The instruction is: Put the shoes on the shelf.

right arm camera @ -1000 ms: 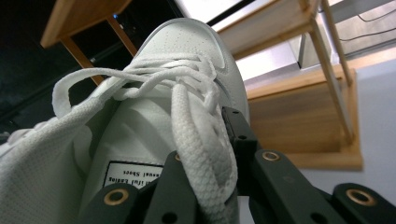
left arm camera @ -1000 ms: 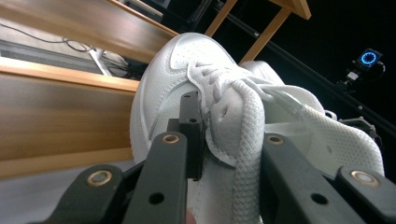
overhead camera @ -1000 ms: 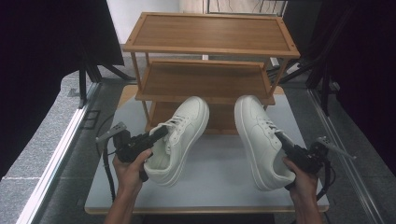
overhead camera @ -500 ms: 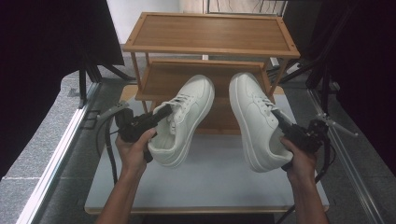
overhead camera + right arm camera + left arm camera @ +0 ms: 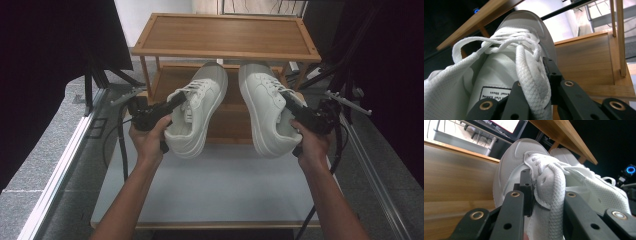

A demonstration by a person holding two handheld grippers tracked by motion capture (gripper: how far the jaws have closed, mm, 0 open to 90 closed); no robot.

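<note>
Left gripper point(image 5: 172, 101) clamped on left sneaker point(image 5: 197, 115), right gripper point(image 5: 291, 103) on right sneaker point(image 5: 265, 112), both aloft before rack point(image 5: 225, 35). Toes level, entering middle shelf point(image 5: 172, 80) together.

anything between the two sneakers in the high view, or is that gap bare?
Bare of objects. In the high view the left sneaker and right sneaker hang apart, each clamped by its gripper; through the gap you see just the wooden rack's shelf and the white tabletop.
</note>
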